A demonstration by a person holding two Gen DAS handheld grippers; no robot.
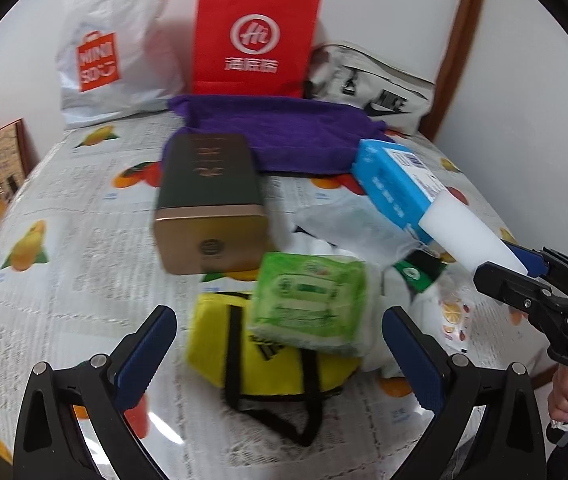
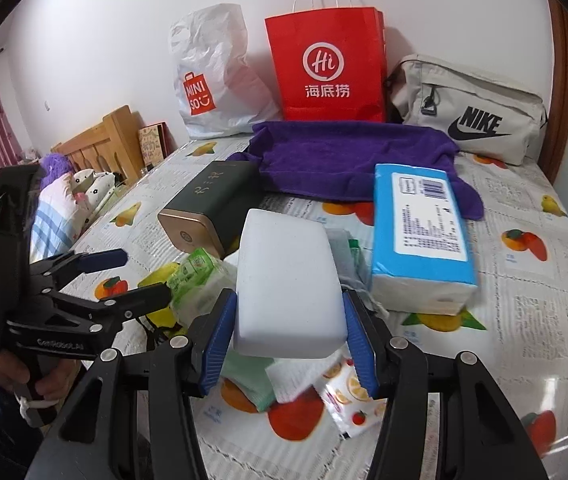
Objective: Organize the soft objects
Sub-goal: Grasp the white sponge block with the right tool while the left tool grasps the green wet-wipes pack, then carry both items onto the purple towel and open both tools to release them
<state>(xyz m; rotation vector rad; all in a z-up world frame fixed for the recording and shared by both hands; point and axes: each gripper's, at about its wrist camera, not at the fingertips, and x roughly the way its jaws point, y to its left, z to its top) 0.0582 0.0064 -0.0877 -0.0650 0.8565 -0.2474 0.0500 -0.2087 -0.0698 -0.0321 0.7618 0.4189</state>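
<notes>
two bags (image 2: 326,64) behind, purple towel (image 2: 348,156), tin (image 2: 211,208)

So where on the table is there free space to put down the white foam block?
Free cloth lies right of the blue tissue pack, below the grey Nike pouch, and left of the dark green tin. The middle is crowded: green wipes pack, yellow bag, small packets. The right gripper holds the white foam block.

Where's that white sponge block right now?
The white sponge block is clamped in the right gripper, lifted above the clutter just left of the blue tissue pack; the left wrist view shows it at far right.
</notes>
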